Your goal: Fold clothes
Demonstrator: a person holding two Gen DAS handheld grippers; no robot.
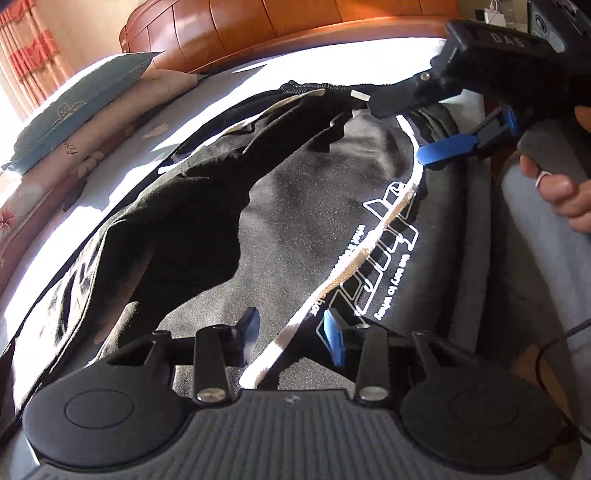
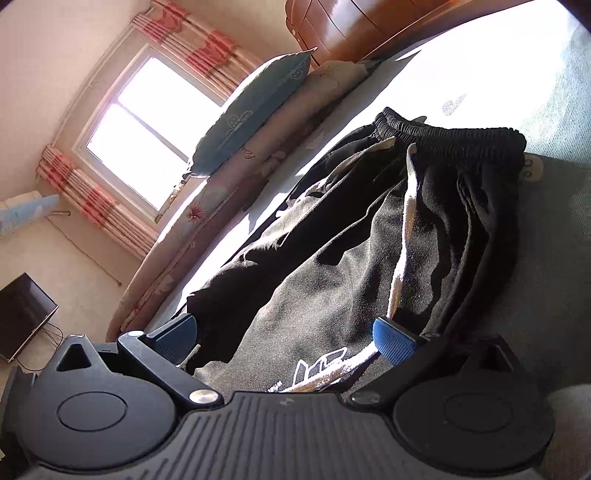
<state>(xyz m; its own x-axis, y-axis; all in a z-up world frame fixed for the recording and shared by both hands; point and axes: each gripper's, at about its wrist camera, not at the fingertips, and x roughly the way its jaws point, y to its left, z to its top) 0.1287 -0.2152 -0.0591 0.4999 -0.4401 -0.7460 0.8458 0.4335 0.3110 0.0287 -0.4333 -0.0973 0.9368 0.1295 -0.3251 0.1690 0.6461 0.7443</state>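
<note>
Black trousers (image 1: 295, 206) with an elastic waistband (image 1: 321, 86), a white side stripe (image 1: 369, 254) and white lettering lie spread on the bed. My left gripper (image 1: 293, 332) hovers low over the printed leg. Its fingers are partly apart, the white stripe runs through the gap, and the pads do not press on it. My right gripper (image 1: 397, 131) comes in from the upper right, held by a hand (image 1: 554, 184), with its fingers wide apart above the cloth below the waistband. In the right wrist view the right gripper (image 2: 286, 339) stands open over the trousers (image 2: 332, 258), the waistband (image 2: 443, 136) beyond it.
Stacked pillows (image 1: 74, 122) lie along the bed's left side below a wooden headboard (image 1: 295, 22). The pale sheet (image 1: 166, 122) is in bright sunlight. A grey-clad leg (image 1: 535, 258) is at the right. A window (image 2: 147, 125), curtains and a dark screen (image 2: 22, 314) on the floor are beyond the bed.
</note>
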